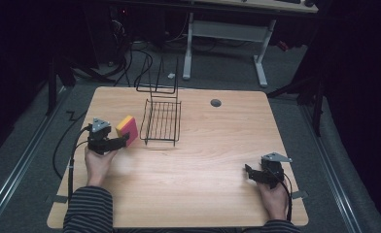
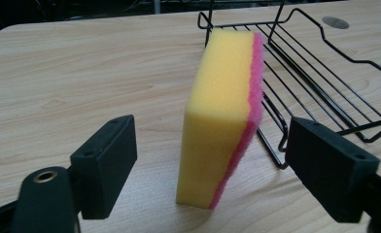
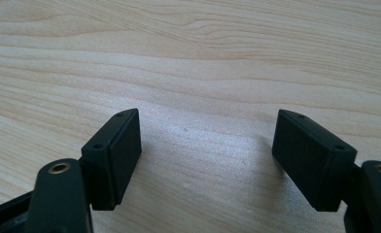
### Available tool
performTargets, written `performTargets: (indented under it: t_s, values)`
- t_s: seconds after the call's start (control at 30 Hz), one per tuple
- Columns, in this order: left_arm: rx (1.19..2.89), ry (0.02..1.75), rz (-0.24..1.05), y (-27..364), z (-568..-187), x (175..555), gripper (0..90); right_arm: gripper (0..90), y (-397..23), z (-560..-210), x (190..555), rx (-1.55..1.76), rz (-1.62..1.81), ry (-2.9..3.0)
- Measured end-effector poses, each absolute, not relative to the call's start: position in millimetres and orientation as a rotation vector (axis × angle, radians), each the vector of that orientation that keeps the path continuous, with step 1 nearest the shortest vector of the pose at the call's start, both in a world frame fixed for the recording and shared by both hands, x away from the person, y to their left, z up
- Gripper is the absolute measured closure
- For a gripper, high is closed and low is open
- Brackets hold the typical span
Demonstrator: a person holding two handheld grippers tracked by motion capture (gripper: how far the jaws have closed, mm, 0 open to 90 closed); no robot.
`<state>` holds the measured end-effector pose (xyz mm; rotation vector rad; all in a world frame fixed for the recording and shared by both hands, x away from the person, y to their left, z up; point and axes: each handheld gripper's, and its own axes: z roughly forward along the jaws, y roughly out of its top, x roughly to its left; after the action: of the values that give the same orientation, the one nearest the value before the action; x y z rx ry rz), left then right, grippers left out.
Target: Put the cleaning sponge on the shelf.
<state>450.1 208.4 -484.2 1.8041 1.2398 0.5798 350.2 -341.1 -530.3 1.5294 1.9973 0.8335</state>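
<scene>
1 sponge (image 2: 222,116), yellow with a pink face, stands on edge just left of 1 black wire rack (image 1: 162,119). The left gripper (image 2: 210,165) is spread around the sponge, untouching; the right gripper (image 3: 205,160) gapes empty near right.

One yellow-and-pink sponge (image 2: 221,116) stands on the one wooden table (image 1: 198,189). One black wire rack (image 1: 161,120) sits on the same table. Two hand-held grippers are in use, the left gripper (image 2: 210,165) and the right gripper (image 3: 208,160), each with two black jaws. One grey round grommet (image 1: 216,103) is set in the tabletop.
</scene>
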Motion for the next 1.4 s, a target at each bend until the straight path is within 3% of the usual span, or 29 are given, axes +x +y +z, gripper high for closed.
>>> performTargets:
  t_s: [0.4, 1.2, 1.4]
  values:
    - [1.812, 1.260, 0.539, 207, -500, 462, 27.3, 26.3, -341, -530, 350, 1.529, 0.833, 1.998]
    - [1.822, 1.202, 0.545, 207, -510, 467, 59.1, 26.3, -341, -530, 350, 1.528, 0.833, 1.999]
    - [1.838, 1.192, 0.554, 205, -509, 466, 61.5, 26.3, -341, -530, 350, 1.528, 0.833, 1.999]
